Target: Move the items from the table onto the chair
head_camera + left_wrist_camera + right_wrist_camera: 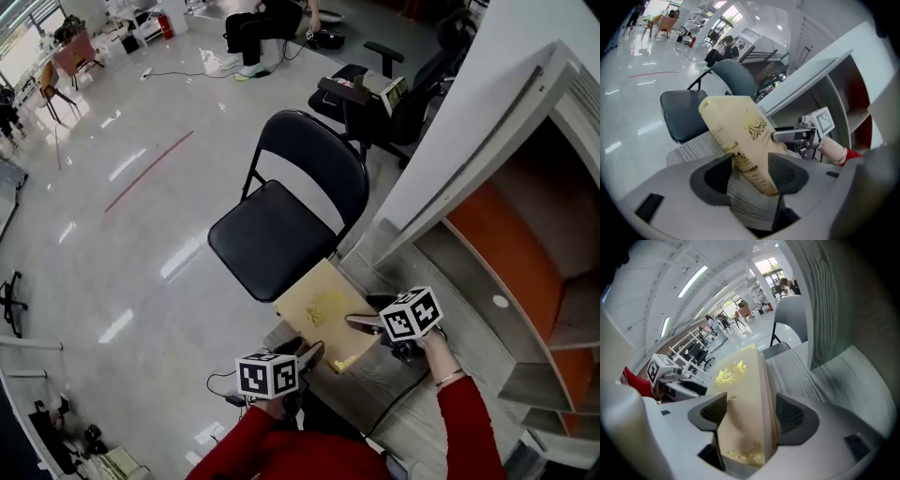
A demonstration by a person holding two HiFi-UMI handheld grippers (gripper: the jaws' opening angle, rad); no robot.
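Both grippers straddle the gold-printed box (322,309), the left gripper (312,353) and right gripper (359,324) at opposite ends, jaws wide and seemingly not pressing it; it lies on the table (459,291) edge just beside the chair (272,239). A shallow bite or an uneven lift could let it twist free and drop past the chair.

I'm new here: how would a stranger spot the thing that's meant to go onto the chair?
Start at the black folding chair; a grey table runs beside its seat. At the table's edge nearest the chair lies a flat tan box, set apart from the grey and black by its gold emblem.
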